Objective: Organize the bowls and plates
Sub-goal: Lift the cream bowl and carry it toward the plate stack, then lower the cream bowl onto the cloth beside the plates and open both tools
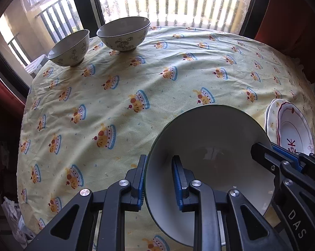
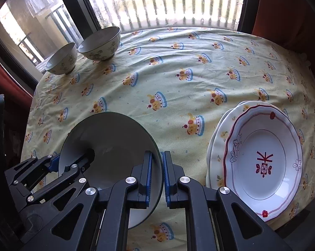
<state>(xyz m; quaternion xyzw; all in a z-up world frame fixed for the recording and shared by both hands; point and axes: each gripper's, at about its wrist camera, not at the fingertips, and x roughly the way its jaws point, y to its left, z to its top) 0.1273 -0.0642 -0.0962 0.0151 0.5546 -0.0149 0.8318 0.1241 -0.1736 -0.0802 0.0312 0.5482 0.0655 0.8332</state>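
The bowl (image 1: 209, 142) is round, smooth and glossy, pale inside with a thin dark rim, and it is held above the near part of the table between two grippers. Its mouth faces up and toward the cameras, tilted rather than level; being round, it has no long axis to speak of. The left gripper (image 1: 160, 179) is nearly closed on the bowl's left rim, one blue ribbed pad outside the wall and one inside. The right gripper (image 2: 156, 175) is clamped on the opposite rim in the same way, its pads pressed to the thin wall. Both tools are black, with silver rivets.

The table carries a wrinkled yellow cloth (image 1: 136, 79) printed with small cartoon cakes. At the far left corner, by the window, two small bowls (image 1: 121, 33) stand upright just beside each other, both footed and pale, with dark line drawings on their outer walls. To the right of the held bowl, well apart from the small bowls, lies a stack of plates (image 2: 262, 161): the top one is white and glossy, with a scalloped red-lined rim and flower motifs, and it rests on a cream plate with yellow flowers.
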